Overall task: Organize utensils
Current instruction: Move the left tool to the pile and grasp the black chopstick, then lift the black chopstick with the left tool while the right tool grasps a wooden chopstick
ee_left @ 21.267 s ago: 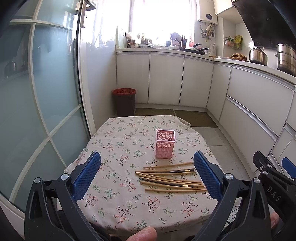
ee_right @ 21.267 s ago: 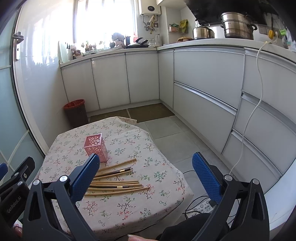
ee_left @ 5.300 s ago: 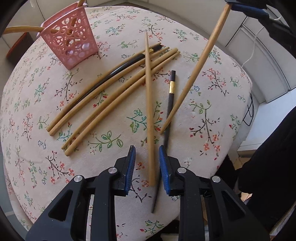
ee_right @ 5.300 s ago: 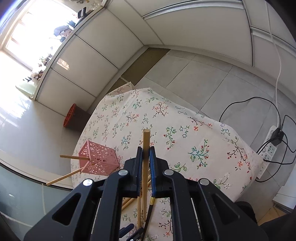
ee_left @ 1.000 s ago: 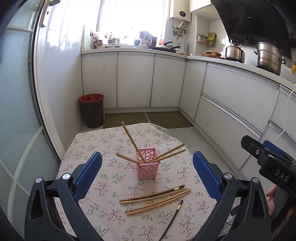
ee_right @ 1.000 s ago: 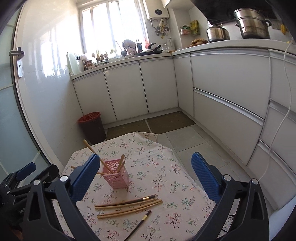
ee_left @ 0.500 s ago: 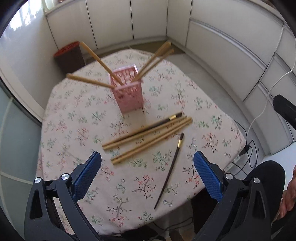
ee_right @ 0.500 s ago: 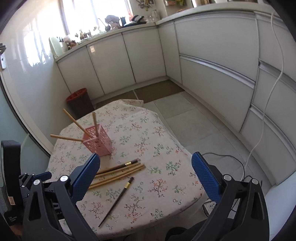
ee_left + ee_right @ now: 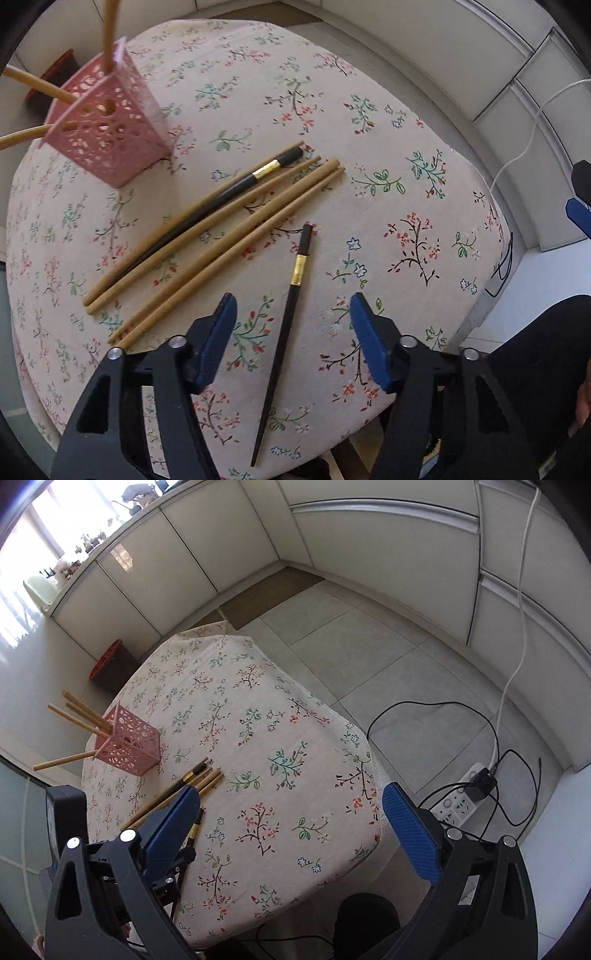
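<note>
A pink perforated holder [image 9: 107,131] stands on the flowered tablecloth [image 9: 369,110] with several wooden chopsticks sticking out. Several wooden chopsticks [image 9: 221,236] and a black one with a gold band [image 9: 229,188] lie in a bundle beside it. A second black chopstick [image 9: 291,299] lies apart, nearer me. My left gripper [image 9: 291,314] is open, low over the table, with this chopstick between its fingers. My right gripper [image 9: 291,812] is open and empty, higher up over the table's right side. The holder [image 9: 127,740] shows at the left there.
A red bin [image 9: 109,661] stands on the floor beyond the table. White cabinets [image 9: 369,546] line the walls. A power strip [image 9: 465,794] with cables lies on the tiled floor to the right. The table's near edge [image 9: 406,424] is close below the left gripper.
My left gripper has come down and forward to the lone black chopstick, so it now sits between the open fingers. My right gripper has tilted down toward the table.
</note>
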Demonstrator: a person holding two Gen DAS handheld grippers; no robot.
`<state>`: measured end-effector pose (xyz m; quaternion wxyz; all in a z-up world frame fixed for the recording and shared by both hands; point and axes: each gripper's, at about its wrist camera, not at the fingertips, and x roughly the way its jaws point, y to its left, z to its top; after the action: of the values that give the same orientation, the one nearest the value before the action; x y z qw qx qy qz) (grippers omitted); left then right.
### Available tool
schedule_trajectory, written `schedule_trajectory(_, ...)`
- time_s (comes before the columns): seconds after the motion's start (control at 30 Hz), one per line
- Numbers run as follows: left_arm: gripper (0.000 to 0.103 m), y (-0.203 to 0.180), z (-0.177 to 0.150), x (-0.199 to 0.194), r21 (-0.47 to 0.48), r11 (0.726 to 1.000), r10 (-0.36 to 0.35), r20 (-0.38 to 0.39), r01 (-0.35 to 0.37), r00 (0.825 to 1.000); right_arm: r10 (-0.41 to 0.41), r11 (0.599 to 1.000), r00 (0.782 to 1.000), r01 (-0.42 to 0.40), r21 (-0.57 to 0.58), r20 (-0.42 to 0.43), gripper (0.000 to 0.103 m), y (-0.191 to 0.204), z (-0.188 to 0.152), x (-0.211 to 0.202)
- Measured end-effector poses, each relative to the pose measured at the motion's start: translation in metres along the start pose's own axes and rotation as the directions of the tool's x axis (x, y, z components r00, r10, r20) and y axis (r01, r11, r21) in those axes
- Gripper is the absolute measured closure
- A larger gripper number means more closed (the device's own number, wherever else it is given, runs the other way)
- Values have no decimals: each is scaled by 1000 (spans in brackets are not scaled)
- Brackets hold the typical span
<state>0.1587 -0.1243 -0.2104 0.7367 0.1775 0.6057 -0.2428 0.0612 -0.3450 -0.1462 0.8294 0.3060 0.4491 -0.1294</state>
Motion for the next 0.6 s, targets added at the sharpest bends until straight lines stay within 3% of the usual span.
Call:
schedule_trajectory(0.23, 75, -14, 19, 23, 84, 996, 18, -46, -14, 999, 10, 999, 999, -9, 38, -36, 7, -8, 6, 12)
schedule_trajectory(0.33, 94, -13, 24, 26, 100, 995, 18, -43, -13, 999, -3, 999, 999, 4, 36, -41, 7, -5, 6, 15)
schedule_trajectory(0.5, 97, -3, 18, 21, 116, 993, -21, 5, 20, 1000, -53, 999, 997, 54, 6, -63, 7, 11, 5, 28)
schedule_trajectory(0.6, 97, 8, 2, 5, 108, 994, -30, 56, 24, 998, -63, 996, 989, 70, 52, -135, 7, 22, 3, 47)
